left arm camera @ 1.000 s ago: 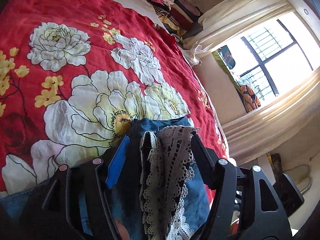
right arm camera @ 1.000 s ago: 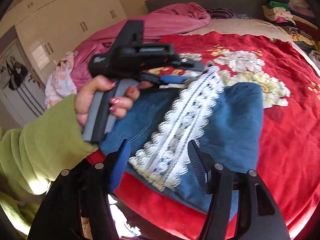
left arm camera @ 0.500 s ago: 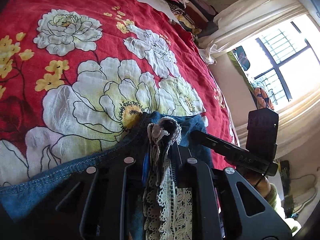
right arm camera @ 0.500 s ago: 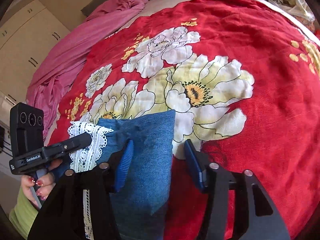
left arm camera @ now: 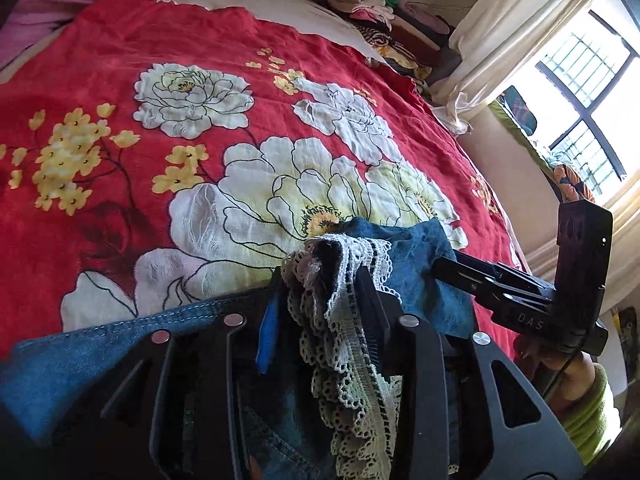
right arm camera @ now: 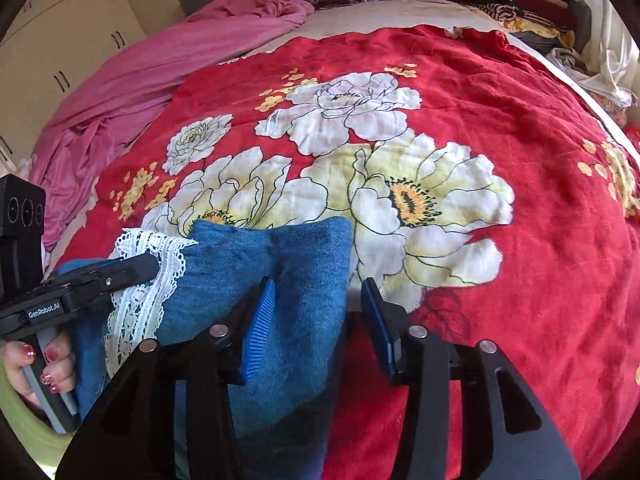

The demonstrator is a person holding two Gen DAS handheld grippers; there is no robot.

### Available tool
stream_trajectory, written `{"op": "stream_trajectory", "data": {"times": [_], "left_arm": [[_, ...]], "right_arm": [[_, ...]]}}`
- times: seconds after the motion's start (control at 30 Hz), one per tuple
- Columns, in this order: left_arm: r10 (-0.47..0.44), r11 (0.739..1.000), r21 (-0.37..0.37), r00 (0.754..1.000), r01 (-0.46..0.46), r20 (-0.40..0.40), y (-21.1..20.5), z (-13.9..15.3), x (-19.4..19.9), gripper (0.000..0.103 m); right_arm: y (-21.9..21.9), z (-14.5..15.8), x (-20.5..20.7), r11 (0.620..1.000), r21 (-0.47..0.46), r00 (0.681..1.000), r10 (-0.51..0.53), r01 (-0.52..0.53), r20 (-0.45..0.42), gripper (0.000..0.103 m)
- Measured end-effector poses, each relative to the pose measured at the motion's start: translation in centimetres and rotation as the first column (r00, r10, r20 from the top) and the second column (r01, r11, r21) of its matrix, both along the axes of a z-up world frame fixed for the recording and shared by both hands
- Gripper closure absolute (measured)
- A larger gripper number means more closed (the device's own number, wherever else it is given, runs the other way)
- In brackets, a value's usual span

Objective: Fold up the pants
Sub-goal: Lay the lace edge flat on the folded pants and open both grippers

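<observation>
We have the pants [right arm camera: 256, 280] lying folded on the red floral bedspread [right arm camera: 500, 120], near its front edge. Both sets of tongs have just been opening — the left gripper [left arm camera: 320, 300] stands loose around the lace trim [left arm camera: 348, 344], the right gripper [right arm camera: 316, 316] spread over the denim corner. Next, we judge, withdraw cleanly — without snagging lace.

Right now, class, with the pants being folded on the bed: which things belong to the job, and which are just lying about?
Job:
- denim pants with lace trim
- left gripper
- right gripper

Lying about:
- pink sheet
- stacked clothes
- curtain
</observation>
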State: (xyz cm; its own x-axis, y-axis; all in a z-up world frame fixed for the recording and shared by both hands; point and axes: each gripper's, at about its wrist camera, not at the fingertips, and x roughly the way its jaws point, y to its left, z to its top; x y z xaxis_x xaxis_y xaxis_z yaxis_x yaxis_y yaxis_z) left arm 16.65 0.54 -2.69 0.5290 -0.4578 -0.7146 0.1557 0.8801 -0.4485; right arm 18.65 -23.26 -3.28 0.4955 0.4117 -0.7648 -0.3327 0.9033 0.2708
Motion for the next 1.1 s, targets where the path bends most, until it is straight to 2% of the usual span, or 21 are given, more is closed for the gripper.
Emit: {"op": "stream_trajectory", "data": {"times": [0.07,0.2,0.37,0.57,0.63,0.67,0.7,0.87,0.93,1.1], "left_arm": [[0.025,0.997,0.071,1.0,-0.025,0.008,0.2,1.1,-1.2,0.057],[0.035,0.991,0.128,0.999,-0.038,0.028,0.2,2.8,-4.9,0.055],[-0.039,0.994,0.099,0.999,0.041,-0.018,-1.4,2.3,-9.7,0.055],[-0.031,0.994,0.104,0.99,0.045,-0.134,-2.7,-1.0,-12.9,0.055],[-0.017,0.993,0.112,0.992,0.032,-0.128,-3.0,-1.4,-13.5,0.064],[-0.025,0.996,0.084,0.991,0.036,-0.131,-3.1,-1.6,-13.5,0.084],[-0.031,0.998,0.051,0.99,0.038,-0.139,-3.2,-1.8,-13.5,0.091],[-0.051,0.987,0.148,0.993,0.066,-0.104,-3.5,-0.8,-14.7,0.095],[-0.041,0.978,0.2,0.995,0.058,-0.09,-3.3,-0.6,-15.3,0.095],[-0.028,0.977,0.209,0.994,0.05,-0.105,-3.4,-1.4,-15.2,0.095]], "right_arm": [[-0.4,1.5,-2.2,1.0,0.002,0.998,0.019,-0.02,0.062,0.052],[-0.7,2.8,-7.2,0.997,-0.008,0.99,0.082,-0.082,0.115,0.047],[-0.1,1.4,-12.2,0.988,-0.063,0.984,0.147,-0.141,0.099,0.047],[0.4,-0.9,-14.5,0.982,-0.117,0.985,0.158,-0.149,0.066,0.047],[0.4,-1.3,-14.5,0.983,-0.113,0.987,0.152,-0.145,0.058,0.047],[0.5,-1.5,-14.5,0.983,-0.114,0.987,0.153,-0.147,0.053,0.047],[0.6,-1.5,-14.5,0.982,-0.117,0.987,0.152,-0.145,0.051,0.047],[-0.1,0.3,-15.3,0.985,-0.061,0.981,0.168,-0.162,0.102,0.045],[0.3,0.6,-15.6,0.981,-0.066,0.975,0.187,-0.18,0.12,0.045],[2.2,-2.2,-14.9,0.973,-0.13,0.979,0.199,-0.192,0.038,0.045]]}}
